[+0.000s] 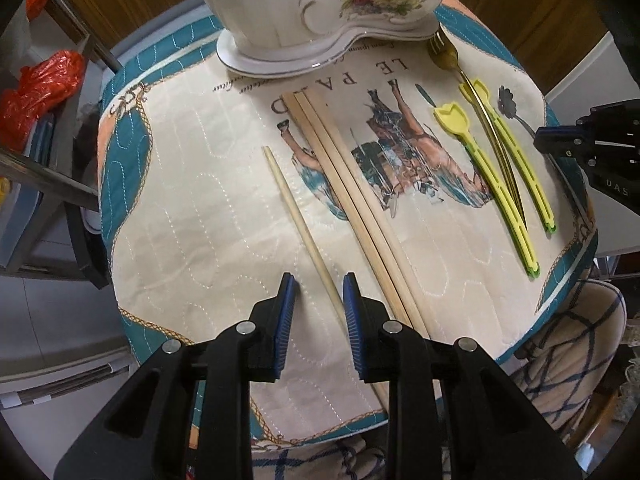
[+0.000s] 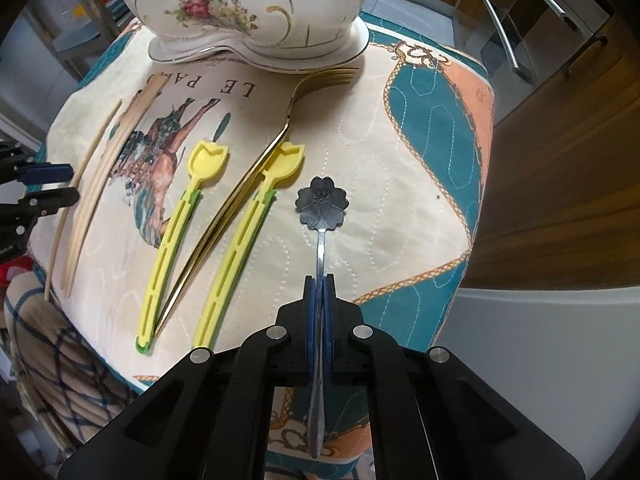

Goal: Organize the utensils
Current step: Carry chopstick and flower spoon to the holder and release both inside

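Observation:
My left gripper (image 1: pixel 319 284) points down at the quilted mat (image 1: pixel 200 200), open, with a single wooden chopstick (image 1: pixel 296 220) lying loose between its blue pads, closer to the right pad. Three more chopsticks (image 1: pixel 360 208) lie side by side just to its right. My right gripper (image 2: pixel 319 280) is shut on the thin handle of a steel spoon (image 2: pixel 322 204) with a flower-shaped bowl, which rests on the mat. Left of it lie two yellow tulip spoons (image 2: pixel 172 236) (image 2: pixel 236 252) with a gold fork (image 2: pixel 256 168) slanting between them.
A large white porcelain tureen (image 1: pixel 320 8) with painted flowers stands at the far edge of the small round table. The left gripper (image 2: pixel 60 185) shows at the right wrist view's left edge. Checked cloth (image 1: pixel 572 352) hangs below the near rim. Red bags (image 1: pixel 40 88) sit far left.

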Available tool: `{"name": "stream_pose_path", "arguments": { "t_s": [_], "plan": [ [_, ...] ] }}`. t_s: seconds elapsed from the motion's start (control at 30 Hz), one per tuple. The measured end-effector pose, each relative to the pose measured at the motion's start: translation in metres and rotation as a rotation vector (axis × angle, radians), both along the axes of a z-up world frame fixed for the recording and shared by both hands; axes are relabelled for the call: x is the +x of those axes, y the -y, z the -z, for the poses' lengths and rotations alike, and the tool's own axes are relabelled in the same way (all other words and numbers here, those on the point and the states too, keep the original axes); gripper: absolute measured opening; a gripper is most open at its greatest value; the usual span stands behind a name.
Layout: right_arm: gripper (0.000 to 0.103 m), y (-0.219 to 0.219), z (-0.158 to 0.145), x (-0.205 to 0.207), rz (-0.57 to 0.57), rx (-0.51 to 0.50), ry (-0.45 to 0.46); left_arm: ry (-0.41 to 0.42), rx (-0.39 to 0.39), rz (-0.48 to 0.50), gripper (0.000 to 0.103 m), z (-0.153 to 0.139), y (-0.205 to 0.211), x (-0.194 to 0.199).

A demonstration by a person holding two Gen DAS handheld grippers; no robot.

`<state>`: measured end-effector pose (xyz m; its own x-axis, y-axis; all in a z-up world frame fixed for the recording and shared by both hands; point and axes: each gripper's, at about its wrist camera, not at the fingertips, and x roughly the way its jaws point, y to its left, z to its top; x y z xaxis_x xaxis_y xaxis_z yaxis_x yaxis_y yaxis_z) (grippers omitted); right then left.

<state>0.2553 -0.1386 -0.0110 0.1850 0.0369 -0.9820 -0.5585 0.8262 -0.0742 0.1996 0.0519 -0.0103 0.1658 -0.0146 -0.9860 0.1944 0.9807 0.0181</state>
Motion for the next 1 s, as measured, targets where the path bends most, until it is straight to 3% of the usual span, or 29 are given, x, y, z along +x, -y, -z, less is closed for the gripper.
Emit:
{"name": "stream_pose_path", "arguments": {
  "t_s": [0.23,0.33,0.47,0.6,0.9,1.0],
  "plan": [
    [0.004,0.010,0.000,0.007,0.030,0.070,-0.017,-0.052,-0.048,-0.005,0.025,0.001,-0.006,0.008],
    [0.004,0.017,-0.001,0.009,0.053,0.120,-0.018,-0.042,-0.060,0.000,0.006,0.001,-0.010,0.004],
    [0.004,0.029,-0.006,0.014,0.090,0.195,-0.004,0.018,-0.126,-0.035,0.004,0.001,-0.022,-0.007],
    [0.004,0.035,-0.023,0.010,0.082,0.273,0.063,0.135,-0.215,-0.071,0.004,-0.009,-0.034,-0.018],
    [0.004,0.049,-0.046,-0.009,0.082,0.454,0.251,0.569,-0.411,-0.146,0.004,-0.056,-0.066,-0.061],
    [0.004,0.055,-0.048,-0.014,0.091,0.519,0.298,0.669,-0.442,-0.158,0.004,-0.063,-0.061,-0.061]
  ]
}}
